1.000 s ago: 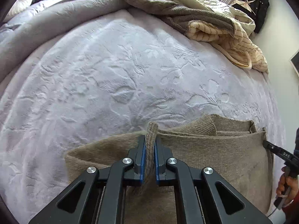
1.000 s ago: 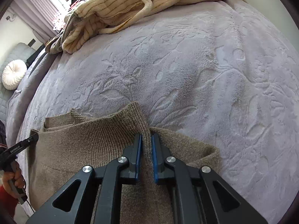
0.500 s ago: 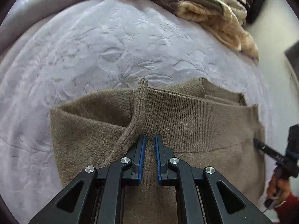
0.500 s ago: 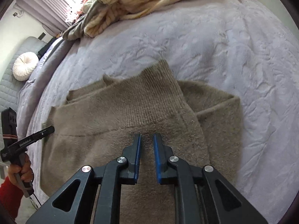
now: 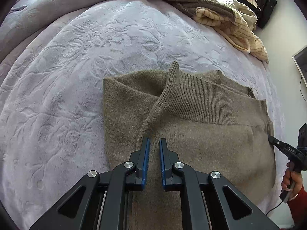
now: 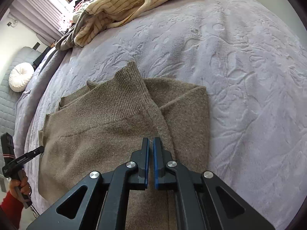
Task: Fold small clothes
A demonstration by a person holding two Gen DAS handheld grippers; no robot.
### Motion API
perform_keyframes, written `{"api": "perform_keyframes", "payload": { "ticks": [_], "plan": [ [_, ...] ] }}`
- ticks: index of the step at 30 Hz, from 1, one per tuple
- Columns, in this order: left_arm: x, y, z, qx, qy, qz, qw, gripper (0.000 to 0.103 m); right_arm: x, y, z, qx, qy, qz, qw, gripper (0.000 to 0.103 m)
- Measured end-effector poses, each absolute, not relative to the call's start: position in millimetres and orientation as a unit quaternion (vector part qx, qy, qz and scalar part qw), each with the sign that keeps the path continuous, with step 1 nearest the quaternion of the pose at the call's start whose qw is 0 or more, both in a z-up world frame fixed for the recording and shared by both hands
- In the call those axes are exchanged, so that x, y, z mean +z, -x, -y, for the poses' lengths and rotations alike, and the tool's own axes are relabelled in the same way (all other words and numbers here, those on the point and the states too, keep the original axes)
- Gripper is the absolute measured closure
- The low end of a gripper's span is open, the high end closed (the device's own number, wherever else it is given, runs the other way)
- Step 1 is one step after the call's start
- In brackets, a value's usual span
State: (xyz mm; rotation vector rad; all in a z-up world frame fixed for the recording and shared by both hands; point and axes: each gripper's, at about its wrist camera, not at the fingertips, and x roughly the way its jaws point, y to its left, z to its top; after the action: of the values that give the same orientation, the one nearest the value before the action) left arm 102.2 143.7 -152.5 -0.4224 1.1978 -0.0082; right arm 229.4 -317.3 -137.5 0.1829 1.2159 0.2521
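Note:
A small brown knit sweater [image 5: 201,134] lies folded on the lilac bedspread [image 5: 76,61], its ribbed hem band [image 5: 191,99] turned over on top. It also shows in the right wrist view [image 6: 107,134]. My left gripper [image 5: 153,140] is open a little and empty, above the sweater near the hem's folded corner. My right gripper [image 6: 151,140] has its jaws a narrow gap apart with nothing between them, above the sweater's right fold. Each gripper shows at the edge of the other's view [image 5: 282,146] [image 6: 28,154].
A heap of cream striped and grey clothes [image 5: 226,13] lies at the far side of the bed, also in the right wrist view [image 6: 138,2]. A grey duvet [image 5: 57,9] is bunched at the far left. A white round cushion [image 6: 20,76] sits beyond the bed.
Both grippers let go of the sweater's hem after carrying it forward. They have drawn back and risen. The sweater now lies folded over itself.

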Motion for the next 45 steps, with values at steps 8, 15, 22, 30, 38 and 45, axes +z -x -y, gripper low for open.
{"api": "perform_keyframes", "payload": {
  "ticks": [8, 15, 22, 30, 38, 45],
  "plan": [
    [-142, -62, -134, -0.003, 0.184, -0.581, 0.793, 0.091, -122, -189, 324, 0.11, -0.106, -0.574, 0.804, 0.097],
    [-124, -12, -143, 0.012, 0.217, -0.587, 0.78, 0.091, -113, -139, 325, 0.144, -0.179, -0.598, 0.768, 0.071],
    [-136, 27, -154, 0.034, 0.272, -0.601, 0.751, 0.091, -131, -92, 324, 0.145, -0.252, -0.623, 0.726, 0.047],
    [-156, 57, -176, 0.024, 0.419, -0.584, 0.695, 0.091, -152, -71, 355, 0.087, -0.335, -0.622, 0.702, 0.047],
    [-144, 61, -163, 0.044, 0.388, -0.566, 0.726, 0.013, -156, -74, 344, 0.099, -0.34, -0.622, 0.698, 0.047],
    [-171, 49, -173, 0.03, 0.499, -0.535, 0.681, 0.013, -161, -73, 359, 0.078, -0.38, -0.602, 0.698, 0.047]
  ]
}}
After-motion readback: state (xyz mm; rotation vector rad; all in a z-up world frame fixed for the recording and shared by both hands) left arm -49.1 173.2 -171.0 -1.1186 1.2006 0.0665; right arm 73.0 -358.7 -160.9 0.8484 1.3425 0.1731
